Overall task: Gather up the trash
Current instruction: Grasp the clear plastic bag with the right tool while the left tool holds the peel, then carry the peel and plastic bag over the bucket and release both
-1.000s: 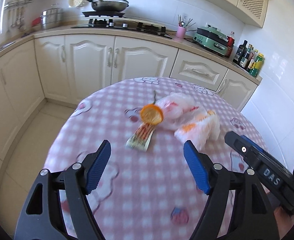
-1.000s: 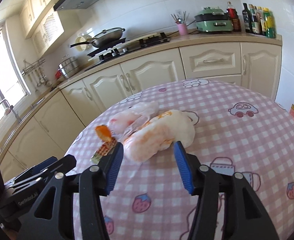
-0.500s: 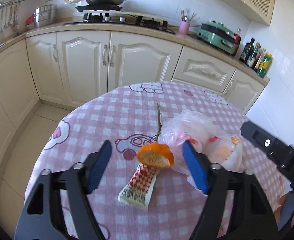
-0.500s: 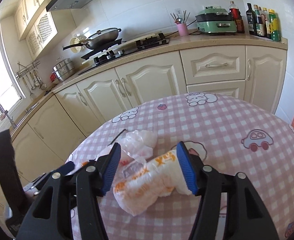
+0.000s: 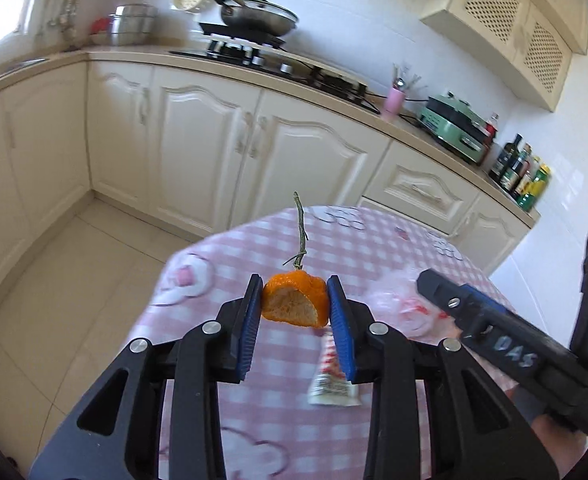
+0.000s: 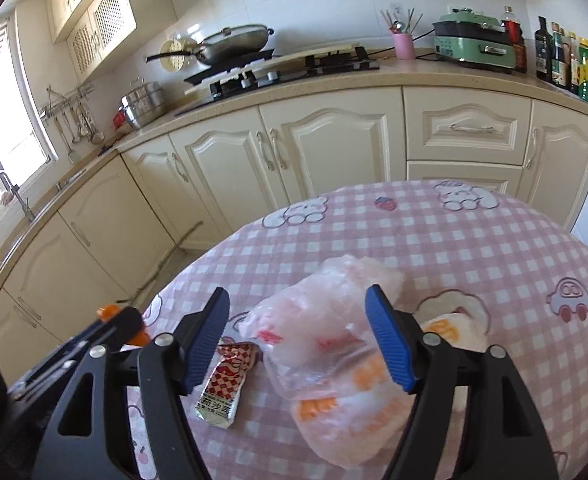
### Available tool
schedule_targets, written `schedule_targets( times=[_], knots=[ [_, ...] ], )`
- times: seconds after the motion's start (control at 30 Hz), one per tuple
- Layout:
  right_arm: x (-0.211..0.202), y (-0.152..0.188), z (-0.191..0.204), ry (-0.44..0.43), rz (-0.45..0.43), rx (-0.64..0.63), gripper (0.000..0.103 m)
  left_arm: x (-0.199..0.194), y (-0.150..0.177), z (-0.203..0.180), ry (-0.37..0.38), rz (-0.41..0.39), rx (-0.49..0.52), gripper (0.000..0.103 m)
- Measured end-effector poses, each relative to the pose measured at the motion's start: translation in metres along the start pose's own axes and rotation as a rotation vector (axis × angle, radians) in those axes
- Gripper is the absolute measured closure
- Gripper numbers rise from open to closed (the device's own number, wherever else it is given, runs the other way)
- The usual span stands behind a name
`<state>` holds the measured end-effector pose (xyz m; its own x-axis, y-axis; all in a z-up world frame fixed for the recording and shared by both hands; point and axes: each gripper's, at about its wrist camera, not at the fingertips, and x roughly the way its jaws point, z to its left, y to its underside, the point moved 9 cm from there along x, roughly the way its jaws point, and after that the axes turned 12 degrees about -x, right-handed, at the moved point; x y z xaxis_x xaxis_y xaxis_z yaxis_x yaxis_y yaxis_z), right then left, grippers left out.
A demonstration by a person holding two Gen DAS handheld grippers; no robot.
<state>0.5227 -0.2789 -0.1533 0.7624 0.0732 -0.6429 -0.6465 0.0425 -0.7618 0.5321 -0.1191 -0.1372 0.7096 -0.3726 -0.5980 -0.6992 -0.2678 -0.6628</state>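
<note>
The round table [image 6: 434, 240] still bears most of the trash, so collecting looks barely begun: the crumpled plastic bags [image 6: 334, 344] lie between the opening jaws of the right gripper [image 6: 298, 336], ungripped. At their nine o'clock the sauce sachet [image 6: 223, 384] lies flat. The left gripper [image 5: 295, 308] is closing on the orange peel [image 5: 295, 300], pads touching its sides.

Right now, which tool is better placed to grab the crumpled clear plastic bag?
Right. The right tool is opening around the crumpled clear plastic bag; the left tool is closing on the orange peel piece.
</note>
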Motion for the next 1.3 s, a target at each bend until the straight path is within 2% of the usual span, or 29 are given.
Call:
schedule_targets(
  times=[0.1,0.13,0.17,0.33,0.4,0.63,0.87,1.07,1.3],
  knots=[
    [0.019,0.01,0.011,0.039,0.06,-0.066,0.034,-0.002,0.0,0.009,-0.01,0.008,-0.001,0.072],
    [0.022,0.013,0.013,0.058,0.068,-0.083,0.037,-0.003,0.001,0.011,-0.013,0.012,-0.002,0.072],
    [0.023,0.015,0.013,0.086,0.071,-0.098,0.06,-0.004,0.002,0.013,-0.011,0.014,-0.003,0.072],
    [0.02,0.02,0.016,0.096,0.073,-0.139,0.074,-0.016,0.002,0.02,0.007,0.018,-0.005,0.072],
    [0.009,0.016,0.02,0.089,0.034,-0.142,0.093,-0.026,0.001,0.023,0.011,0.007,-0.002,0.072],
    [-0.046,-0.003,0.058,0.044,-0.089,-0.164,0.093,-0.075,-0.008,0.043,0.027,-0.052,-0.025,0.072],
    [-0.095,0.0,0.142,-0.12,-0.145,-0.222,0.093,-0.134,-0.008,0.082,-0.016,-0.117,-0.058,0.072],
    [-0.106,0.041,0.242,-0.311,-0.092,-0.293,0.093,-0.185,0.01,0.149,-0.119,-0.146,-0.133,0.072],
    [-0.096,0.106,0.331,-0.432,0.011,-0.363,0.093,-0.209,0.049,0.223,-0.219,-0.108,-0.225,0.072]
  ],
)
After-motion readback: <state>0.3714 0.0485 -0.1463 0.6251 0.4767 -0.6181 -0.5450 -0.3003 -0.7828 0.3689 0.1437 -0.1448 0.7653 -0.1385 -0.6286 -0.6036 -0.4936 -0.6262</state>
